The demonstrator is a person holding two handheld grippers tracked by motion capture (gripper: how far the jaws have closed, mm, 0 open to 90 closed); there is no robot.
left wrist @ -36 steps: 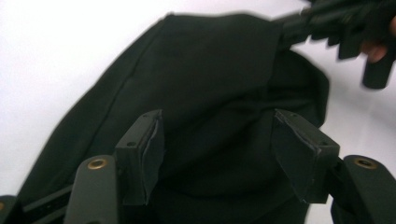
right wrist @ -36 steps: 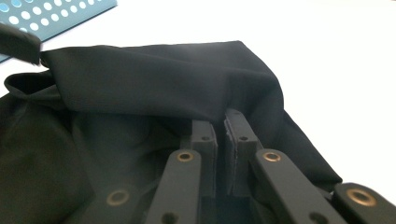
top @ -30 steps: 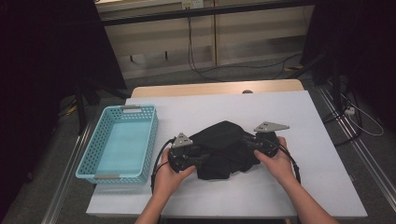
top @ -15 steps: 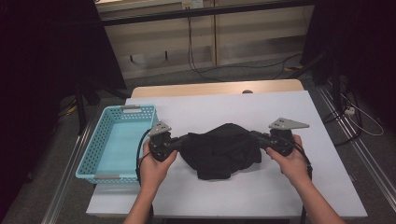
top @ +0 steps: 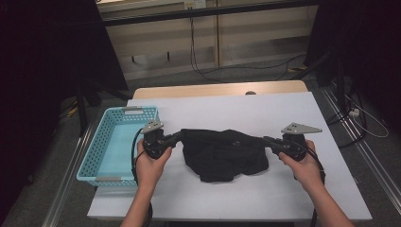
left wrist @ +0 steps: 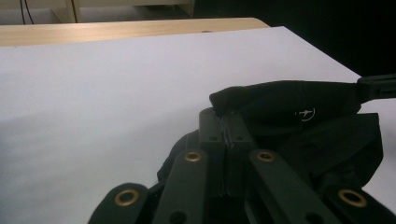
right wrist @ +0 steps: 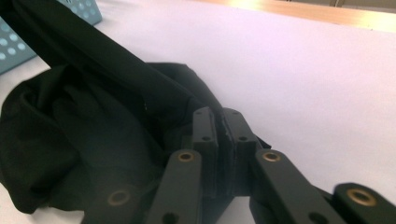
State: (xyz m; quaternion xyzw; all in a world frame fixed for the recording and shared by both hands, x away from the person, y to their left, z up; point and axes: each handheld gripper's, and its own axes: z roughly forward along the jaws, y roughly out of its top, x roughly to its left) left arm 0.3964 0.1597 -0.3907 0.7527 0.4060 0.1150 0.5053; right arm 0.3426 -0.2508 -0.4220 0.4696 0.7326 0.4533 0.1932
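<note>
Both grippers, left (top: 176,137) and right (top: 268,140), are clamped on the black cloth (top: 224,153), stretched just right of the basket (top: 105,150). Thin pinches, so pulling harder could slip 1 edge free.

The left tool (top: 176,137) and right tool (top: 269,140) are black, each topped by a grey three-cornered plate with small holes. A black cable loops from each. Up close, the jaws are flat black bars linked by arms with brass-ringed pivots and small screw holes. The forearms are bare, without sleeves.
</note>
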